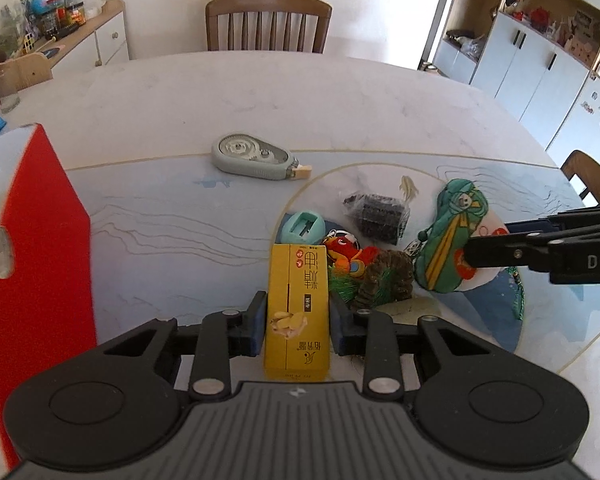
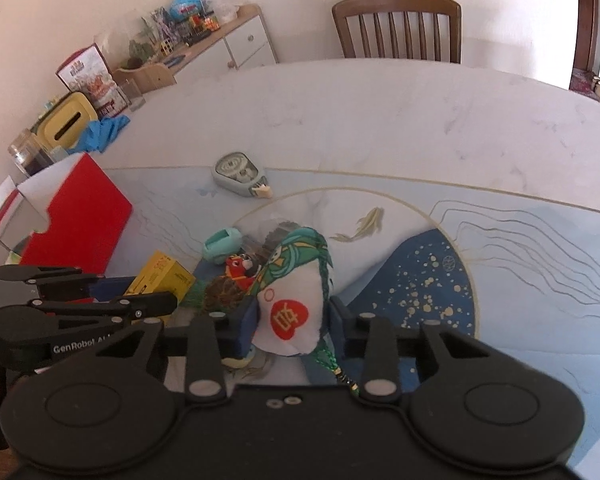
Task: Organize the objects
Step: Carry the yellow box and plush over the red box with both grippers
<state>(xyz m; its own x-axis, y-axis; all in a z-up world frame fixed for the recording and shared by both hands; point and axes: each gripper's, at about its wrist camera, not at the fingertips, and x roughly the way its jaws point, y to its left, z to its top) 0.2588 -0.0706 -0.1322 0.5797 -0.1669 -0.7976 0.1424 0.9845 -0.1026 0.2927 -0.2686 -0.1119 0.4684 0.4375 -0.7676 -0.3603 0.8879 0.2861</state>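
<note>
Dining table (image 1: 340,92), clutter piled near edge. Left gripper (image 1: 298,326) clamps yellow box (image 1: 298,312); right gripper (image 2: 292,320) squeezes green plush pouch (image 2: 296,280), probably both bound for red box (image 1: 40,240) at left.

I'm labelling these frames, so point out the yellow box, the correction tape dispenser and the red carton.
yellow box (image 1: 296,312), left wrist view, middle of its printed top face.
correction tape dispenser (image 1: 252,157), left wrist view, its clear gear window.
red carton (image 2: 80,220), right wrist view, its red side panel.
</note>
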